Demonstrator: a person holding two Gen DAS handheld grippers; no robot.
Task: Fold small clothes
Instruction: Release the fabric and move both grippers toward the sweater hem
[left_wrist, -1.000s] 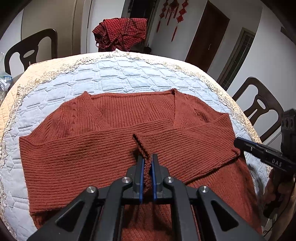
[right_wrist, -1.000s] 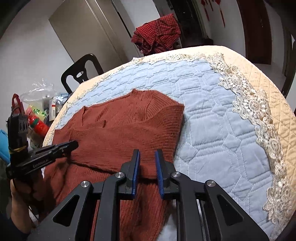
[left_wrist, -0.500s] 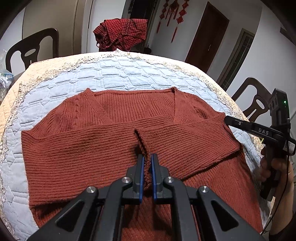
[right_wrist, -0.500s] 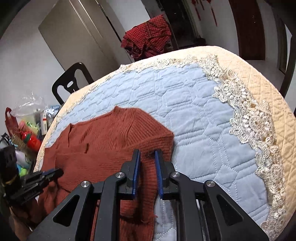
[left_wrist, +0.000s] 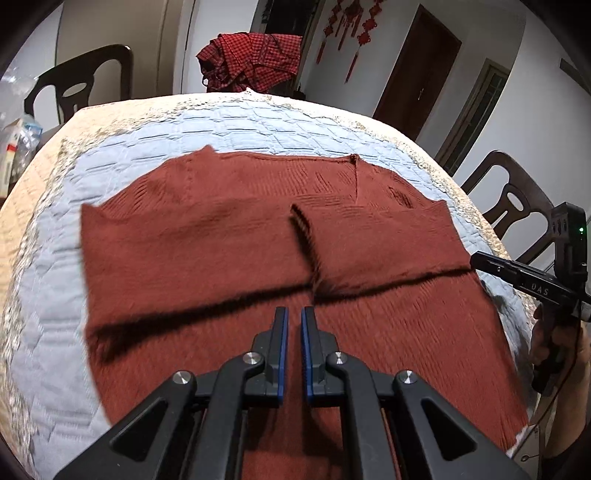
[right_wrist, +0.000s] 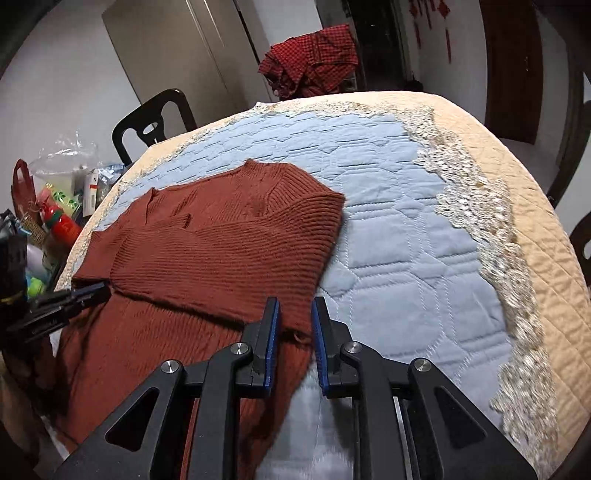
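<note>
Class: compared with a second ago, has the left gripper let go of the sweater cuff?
Yes. The left gripper has released and drawn back; the cuff now lies beyond it on the sweater.

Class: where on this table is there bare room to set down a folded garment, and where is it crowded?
Free: blue quilt between the sweater and the lace border, and the strip between its collar and the far edge. Crowded: the sweater side, and off the table's edge beside it, with bags and bottles.

Soft indoor light, fairly dim; corners fall to black with strong fisheye bending. Motion blur smears the sweater (left_wrist: 229, 258) in the left wrist view. A dark shadow band crosses its middle.
</note>
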